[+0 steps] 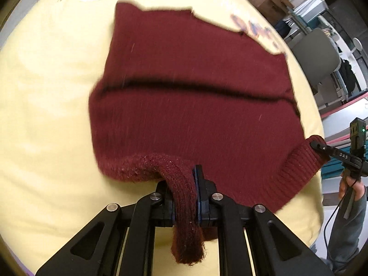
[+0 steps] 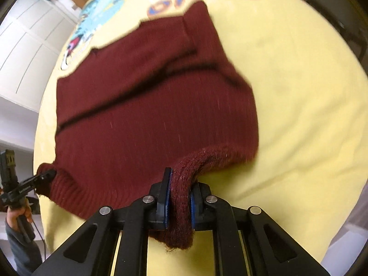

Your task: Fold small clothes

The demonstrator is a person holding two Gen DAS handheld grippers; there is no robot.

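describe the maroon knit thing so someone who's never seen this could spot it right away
A pale yellow printed sheet covers the whole surface. On it lies a dark maroon sweater, its ribbed hem pinched at both corners by the left gripper and the right gripper. It is the only garment there, solid maroon against the yellow.

Looks like a lab/office: grey office chair (image 1: 315,57) and shelving right of the yellow cartoon-print blanket (image 1: 46,115), white cabinets (image 2: 27,46) left.

Right hand-held gripper (image 2: 179,203) clamped on ribbed hem of maroon sweater (image 2: 147,105) over yellow printed sheet (image 2: 299,115)
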